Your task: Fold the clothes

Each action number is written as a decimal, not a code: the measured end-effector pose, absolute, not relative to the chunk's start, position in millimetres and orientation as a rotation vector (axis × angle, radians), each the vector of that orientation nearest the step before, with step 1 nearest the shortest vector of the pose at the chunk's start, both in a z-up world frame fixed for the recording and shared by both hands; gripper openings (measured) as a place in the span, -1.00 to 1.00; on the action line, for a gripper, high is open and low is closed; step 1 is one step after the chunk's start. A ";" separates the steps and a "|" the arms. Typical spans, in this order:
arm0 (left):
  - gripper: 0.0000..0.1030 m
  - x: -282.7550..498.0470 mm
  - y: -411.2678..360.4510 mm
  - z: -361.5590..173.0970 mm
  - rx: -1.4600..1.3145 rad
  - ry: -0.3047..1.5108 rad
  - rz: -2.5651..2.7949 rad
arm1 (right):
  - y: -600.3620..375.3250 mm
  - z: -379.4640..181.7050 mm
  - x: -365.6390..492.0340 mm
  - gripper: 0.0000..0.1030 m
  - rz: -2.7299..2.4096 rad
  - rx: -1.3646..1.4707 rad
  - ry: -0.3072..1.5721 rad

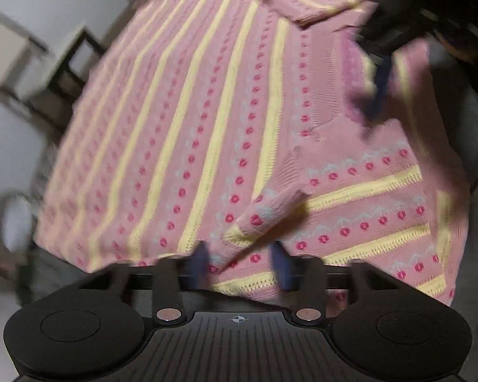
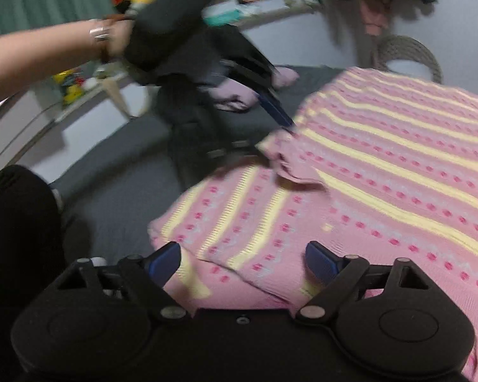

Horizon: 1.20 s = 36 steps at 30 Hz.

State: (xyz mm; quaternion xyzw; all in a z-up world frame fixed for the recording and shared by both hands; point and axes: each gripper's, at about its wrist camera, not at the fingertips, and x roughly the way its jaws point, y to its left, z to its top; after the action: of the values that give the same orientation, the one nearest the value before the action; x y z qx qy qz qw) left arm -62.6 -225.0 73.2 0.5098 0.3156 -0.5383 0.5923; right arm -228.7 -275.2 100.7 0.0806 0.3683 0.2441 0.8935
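Observation:
A pink knitted sweater (image 1: 207,111) with yellow stripes and red dots lies spread on a grey mattress (image 2: 118,197). In the left wrist view a raised fold of its sleeve (image 1: 258,219) runs down between the blue fingers of my left gripper (image 1: 240,262), which is shut on that fold. The right wrist view shows the left gripper (image 2: 283,124) at the sweater's (image 2: 382,175) bunched near edge, held by a hand wearing a bracelet. My right gripper (image 2: 242,261) stands wide open just above the sleeve, holding nothing. It also shows blurred at upper right (image 1: 377,102).
A person's dark-clothed leg (image 2: 16,238) is at the left beside the mattress. Dark clothes (image 2: 200,117) lie heaped beyond the sweater. A woven basket (image 2: 408,54) stands at the back, a low wooden table (image 2: 111,89) with toys to the left. A white box (image 1: 6,51) is on the floor.

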 end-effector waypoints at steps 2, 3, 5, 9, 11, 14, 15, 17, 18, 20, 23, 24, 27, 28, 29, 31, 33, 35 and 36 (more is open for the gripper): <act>-0.32 -53.3 -226.5 73.6 1.146 0.764 -1.261 | -264.8 102.2 -234.7 0.57 0.555 0.116 0.730; -0.32 -49.9 -226.9 74.0 1.133 0.772 -1.267 | -259.0 102.7 -237.4 0.57 0.579 0.087 0.720; -0.34 -44.2 -229.6 73.6 1.117 0.794 -1.278 | -246.7 103.4 -242.4 0.57 0.623 0.032 0.711; -0.90 -39.4 -234.2 68.8 1.157 0.866 -1.312 | -232.6 102.9 -246.5 0.57 0.673 0.006 0.728; -0.92 -30.7 -235.0 70.0 1.159 0.924 -1.317 | -231.2 103.5 -247.4 0.57 0.680 0.006 0.732; -0.92 -18.3 -233.3 71.1 1.198 1.000 -1.289 | -231.7 103.1 -246.1 0.57 0.672 0.012 0.729; -0.92 -16.3 -232.2 71.0 1.212 1.020 -1.279 | -232.4 103.1 -245.7 0.57 0.669 0.018 0.728; -0.92 -13.4 -230.1 69.0 1.215 1.047 -1.258 | -232.9 102.8 -243.9 0.57 0.664 0.031 0.726; -0.91 -11.7 -230.0 67.3 1.198 1.064 -1.247 | -233.9 102.6 -243.2 0.57 0.665 0.037 0.728; -0.90 -10.2 -229.7 63.8 1.172 1.069 -1.227 | -234.6 101.7 -242.4 0.58 0.661 0.043 0.731; -0.83 -10.0 -228.9 61.7 1.119 1.078 -1.197 | -232.7 98.9 -242.0 0.58 0.654 0.037 0.739; -0.80 -9.3 -226.1 64.1 1.089 1.077 -1.186 | -232.2 98.0 -242.2 0.58 0.654 0.034 0.742; -0.34 -10.7 -209.4 75.9 0.997 1.038 -1.128 | -231.7 97.2 -244.0 0.58 0.649 0.021 0.741; 0.00 -13.8 -200.8 81.1 0.976 1.011 -1.105 | -231.3 98.0 -244.2 0.58 0.648 0.018 0.737; 0.17 -18.7 -190.3 87.8 0.952 0.979 -1.084 | -231.3 99.0 -244.3 0.58 0.642 0.015 0.731; 0.50 -29.7 -173.4 101.6 0.897 0.911 -1.037 | -233.5 100.5 -244.2 0.59 0.620 0.011 0.716; 0.50 -41.4 -157.7 114.8 0.841 0.845 -0.978 | -237.6 102.1 -242.9 0.59 0.586 0.010 0.692; 0.50 -43.9 -146.0 122.4 0.764 0.813 -0.858 | -243.3 103.0 -239.7 0.59 0.552 0.020 0.674; 0.50 -45.8 -139.6 124.1 0.717 0.808 -0.797 | -247.2 102.9 -237.4 0.59 0.542 0.035 0.669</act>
State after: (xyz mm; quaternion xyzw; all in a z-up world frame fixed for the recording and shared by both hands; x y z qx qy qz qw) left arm -45.8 -139.6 124.1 0.3320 0.3745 -0.3692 0.7831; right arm -237.4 -247.2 102.9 0.0169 0.3245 0.2625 0.9086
